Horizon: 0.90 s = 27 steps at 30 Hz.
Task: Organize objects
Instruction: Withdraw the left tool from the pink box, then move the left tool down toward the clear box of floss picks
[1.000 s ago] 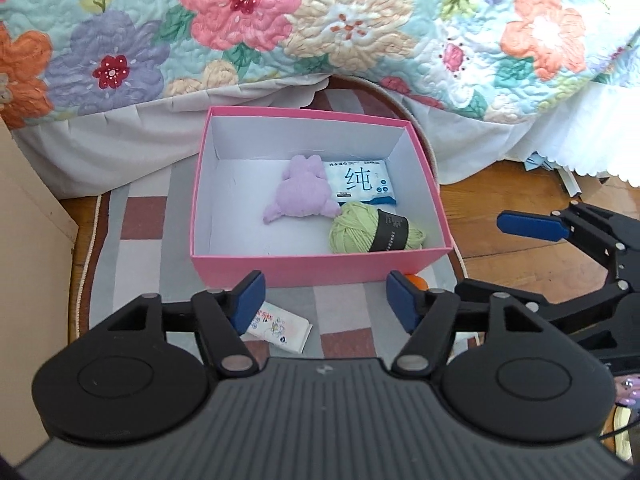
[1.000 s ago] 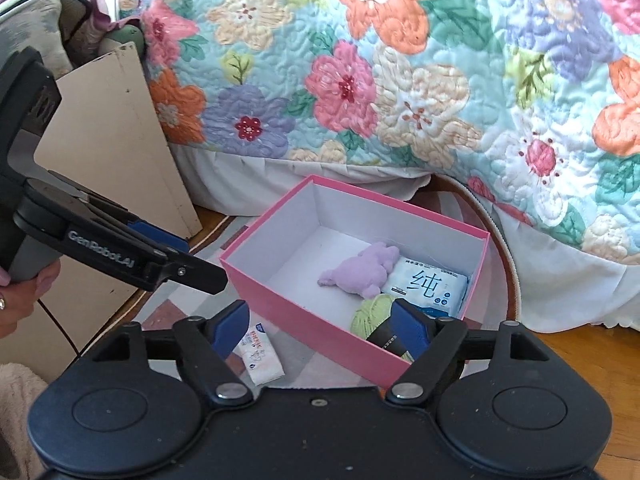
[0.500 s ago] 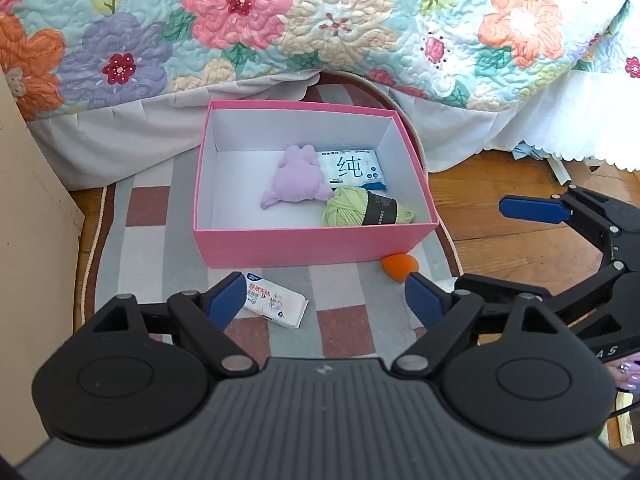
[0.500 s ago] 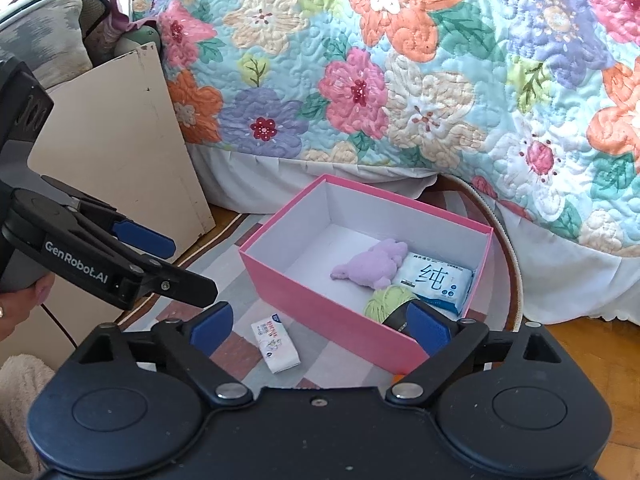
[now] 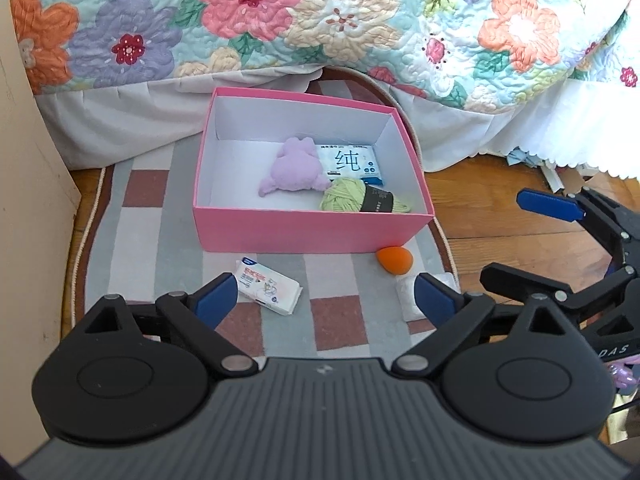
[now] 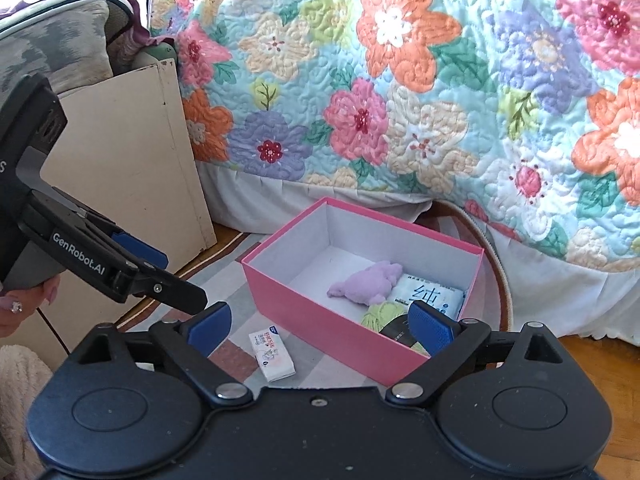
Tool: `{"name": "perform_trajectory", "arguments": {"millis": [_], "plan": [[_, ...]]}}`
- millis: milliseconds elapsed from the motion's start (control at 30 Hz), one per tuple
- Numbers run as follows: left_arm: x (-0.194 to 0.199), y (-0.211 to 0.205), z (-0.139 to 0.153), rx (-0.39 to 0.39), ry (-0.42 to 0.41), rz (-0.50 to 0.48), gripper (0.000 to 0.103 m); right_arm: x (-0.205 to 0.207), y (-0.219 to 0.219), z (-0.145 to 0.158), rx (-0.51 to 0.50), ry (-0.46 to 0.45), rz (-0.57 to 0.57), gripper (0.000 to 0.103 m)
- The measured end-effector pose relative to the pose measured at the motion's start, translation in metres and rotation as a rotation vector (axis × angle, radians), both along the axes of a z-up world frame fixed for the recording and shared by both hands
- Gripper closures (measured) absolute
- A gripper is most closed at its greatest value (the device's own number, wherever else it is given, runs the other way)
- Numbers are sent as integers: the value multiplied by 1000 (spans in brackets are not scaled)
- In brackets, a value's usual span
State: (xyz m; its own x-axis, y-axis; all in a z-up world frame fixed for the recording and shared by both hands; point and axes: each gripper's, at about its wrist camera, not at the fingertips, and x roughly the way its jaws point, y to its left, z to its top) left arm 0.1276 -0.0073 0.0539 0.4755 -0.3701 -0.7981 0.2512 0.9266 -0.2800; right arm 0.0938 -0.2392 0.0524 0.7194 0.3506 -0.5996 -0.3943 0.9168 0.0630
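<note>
A pink box (image 5: 312, 232) (image 6: 320, 320) stands on the checked rug, holding a purple plush (image 5: 294, 170) (image 6: 368, 282), a wipes pack (image 5: 352, 162) (image 6: 430, 294) and a green yarn ball (image 5: 346, 196) (image 6: 378, 314). In front of the box lie a small tissue pack (image 5: 268, 286) (image 6: 272, 354), an orange egg-shaped sponge (image 5: 394, 258) and a white packet (image 5: 408, 294), which is partly behind a fingertip. My left gripper (image 5: 326, 300) (image 6: 180, 280) hovers over the rug with its jaws opening and nothing between them. Right of the box, my right gripper (image 6: 320, 326) (image 5: 504, 236) is open and empty.
A bed with a floral quilt (image 5: 320, 20) and a white skirt rises behind the box. A beige board (image 6: 120, 160) stands at the left. The rug (image 5: 340, 328) ends at wooden floor (image 5: 500, 208) on the right. A person's hand (image 6: 16, 304) holds the left gripper.
Both grippers have drawn back from the box and their jaws have spread wider. The orange sponge and the white packet have come into the left wrist view.
</note>
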Motion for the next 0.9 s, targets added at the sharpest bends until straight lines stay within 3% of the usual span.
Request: {"name": "perform_trajectory", "arguments": {"millis": [167,333,533,767,900], "plan": [[-2,4,-5,-52,19,22,6,1,-6,-2,33,59,-9,6],[2,18,-17,-169,82,95,6,-2,-7,-7,13,77,-10,6],[1,16,-28,-118,77,92,6,-7,4,-13,-29,71,20,6],[3,6,-53,-117,152,91,6,-5,4,-34,-25,108,-23,6],[4,-4,-77,-151,226,91,6,-5,3,-48,-87,122,-47,6]]}}
